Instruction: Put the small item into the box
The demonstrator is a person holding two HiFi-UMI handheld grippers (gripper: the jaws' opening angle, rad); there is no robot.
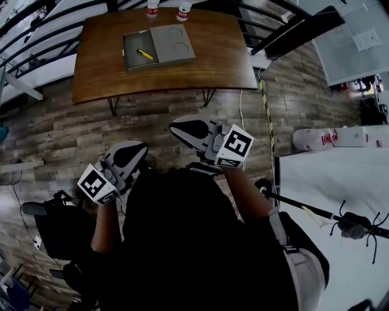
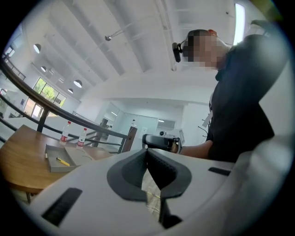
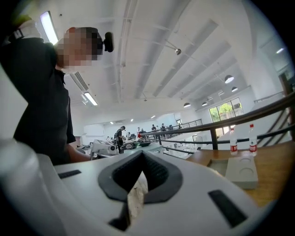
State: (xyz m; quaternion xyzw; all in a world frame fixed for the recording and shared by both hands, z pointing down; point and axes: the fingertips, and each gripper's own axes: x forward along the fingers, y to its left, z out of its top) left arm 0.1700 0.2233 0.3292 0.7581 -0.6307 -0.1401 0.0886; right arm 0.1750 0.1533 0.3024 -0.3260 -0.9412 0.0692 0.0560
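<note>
Head view. The person stands on the plank floor [image 1: 55, 140], well apart from the wooden bench [image 1: 213, 61], which lies toward 12 o'clock. The open grey box [image 1: 135, 42] rests on the bench at about 11 o'clock of centre. Its tray half is on the 9 o'clock side and its lid half [image 1: 173, 42] on the 3 o'clock side. The small yellow item [image 1: 144, 54] lies slanted inside the tray half. Two bottles [image 1: 152, 8] stand at the far bench edge, at 12 o'clock of the box. The left tool [image 1: 129, 155] and the right tool [image 1: 191, 129] are held close to the body, near each other and pointing toward the bench. Neither touches anything on it.

Left gripper view. The left tool [image 2: 147, 154] has its jaws together, tips meeting, with nothing between them. The box [image 2: 54, 167] with the small yellow item [image 2: 62, 161] appears at 9 o'clock, with the bottles [image 2: 64, 132] behind it. The right tool [image 2: 159, 141] shows just above the jaw tips.

Right gripper view. The right tool [image 3: 140, 156] likewise has its jaws together and empty. The lid half [image 3: 242, 173] and the bottles [image 3: 233, 141] sit at 3 o'clock.
</note>
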